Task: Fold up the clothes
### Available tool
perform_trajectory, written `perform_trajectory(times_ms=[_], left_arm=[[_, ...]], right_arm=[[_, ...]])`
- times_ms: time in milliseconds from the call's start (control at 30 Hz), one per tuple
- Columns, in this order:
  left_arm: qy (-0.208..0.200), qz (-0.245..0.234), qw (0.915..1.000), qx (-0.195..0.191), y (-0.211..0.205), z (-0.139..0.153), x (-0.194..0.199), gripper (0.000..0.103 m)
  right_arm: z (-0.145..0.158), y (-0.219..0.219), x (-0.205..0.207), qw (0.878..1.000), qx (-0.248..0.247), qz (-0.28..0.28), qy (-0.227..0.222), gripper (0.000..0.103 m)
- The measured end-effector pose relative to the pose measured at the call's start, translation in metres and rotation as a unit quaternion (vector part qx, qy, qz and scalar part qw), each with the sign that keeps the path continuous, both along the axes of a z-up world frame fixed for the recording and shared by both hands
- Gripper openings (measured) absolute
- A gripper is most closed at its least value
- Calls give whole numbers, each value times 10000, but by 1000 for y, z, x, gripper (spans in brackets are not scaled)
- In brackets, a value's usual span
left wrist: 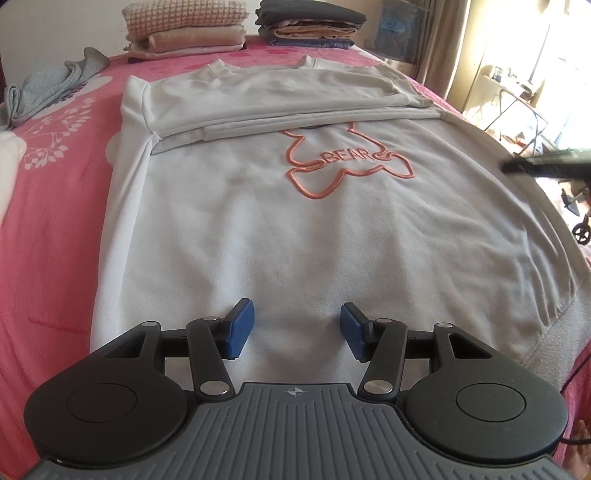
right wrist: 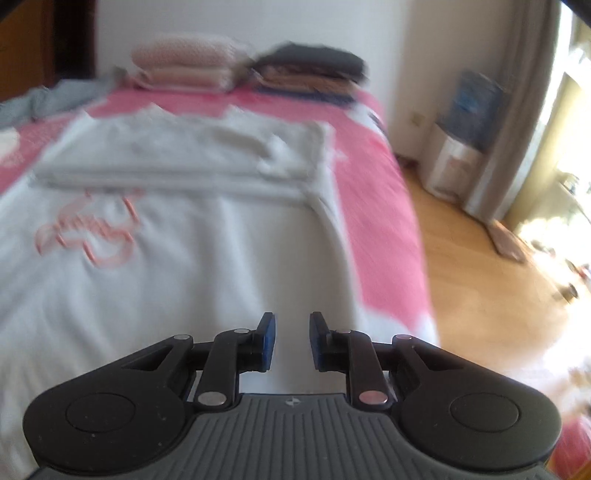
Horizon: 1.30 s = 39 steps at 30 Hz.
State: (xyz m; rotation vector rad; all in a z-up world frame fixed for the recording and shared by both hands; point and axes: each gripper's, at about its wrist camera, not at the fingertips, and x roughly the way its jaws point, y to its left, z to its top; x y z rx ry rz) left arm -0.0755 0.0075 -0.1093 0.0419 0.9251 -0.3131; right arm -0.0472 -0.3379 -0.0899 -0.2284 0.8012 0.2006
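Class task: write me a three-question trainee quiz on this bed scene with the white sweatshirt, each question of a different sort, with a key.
1. True or false: the sleeves of the white sweatshirt are folded across its chest.
2. How many stacks of folded clothes stand at the far end of the pink bedspread? A one, B two, C four.
3. Fill in: the word stitched inside the orange outline is ____.

Key
1. True. Both lie across the chest.
2. B: the pale stack and the dark-topped stack.
3. BEAR.
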Motion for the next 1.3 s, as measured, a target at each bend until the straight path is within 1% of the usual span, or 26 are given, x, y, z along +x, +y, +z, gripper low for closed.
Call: perform_trajectory(times_ms=[33,100,167,233,367,400,467,500,600,667,733,800,867,933,1000,1067,1133,1200,1267,1300], left_arm=[[7,19,10000,0,0,1,0,53],[22,64,10000,-13,1,2,0,53],[25,93,10000,-23,2,2,0,53],[18,91,10000,-23,4,1,0,53],[-3,46,10000,-5,4,1,0,54],[-7,36,10000,2,4,0,0,54],[-12,32,10000,13,4,0,0,54],[-14,29,10000,23,3,0,0,54],[-20,-1,10000,51,3,1,-1,54],[-24,-8,10000,56,4,1,-1,54],[-29,-5,10000,55,6,2,-1,54],[-37,6,10000,50,7,2,-2,54],[-56,-11,10000,64,8,1,-2,55],[-84,-47,9999,102,8,0,-3,55],[-98,-68,9998,148,6,1,-4,55],[-83,-61,9998,160,6,2,-4,55],[-64,-59,9998,171,8,3,-4,55],[-37,-58,9998,182,11,3,-6,56],[-1,-59,9998,174,16,3,-10,56],[16,-61,9998,168,19,3,-12,56]], right_arm=[[0,8,7,9999,76,140,-38,21],[-5,17,16,9992,212,320,94,21],[-15,16,10,9989,131,341,299,20],[-22,-1,-10,9988,144,185,418,20],[-15,-37,-48,9972,-9,-382,641,18],[-12,-39,-52,9969,-43,-431,652,14],[-5,-42,-61,9963,-108,-525,671,12],[-2,-38,-60,9972,-99,-458,584,12],[5,-16,-51,9993,65,38,378,12],[3,-5,-50,9984,90,329,447,12],[-9,-7,-60,9969,-162,378,671,12],[-20,-26,-77,9950,-360,136,917,12],[-14,-40,-89,9941,-358,-104,1020,11],[-3,-38,-90,9946,-392,-121,957,11],[7,-27,-84,9969,-164,92,766,11],[10,-7,-75,9969,-50,529,573,11],[4,11,-69,9938,26,955,568,11],[-10,21,-70,9852,26,1417,964,11],[-16,28,-91,9745,-145,1966,1072,12],[-13,30,-100,9646,-118,2320,1246,12]])
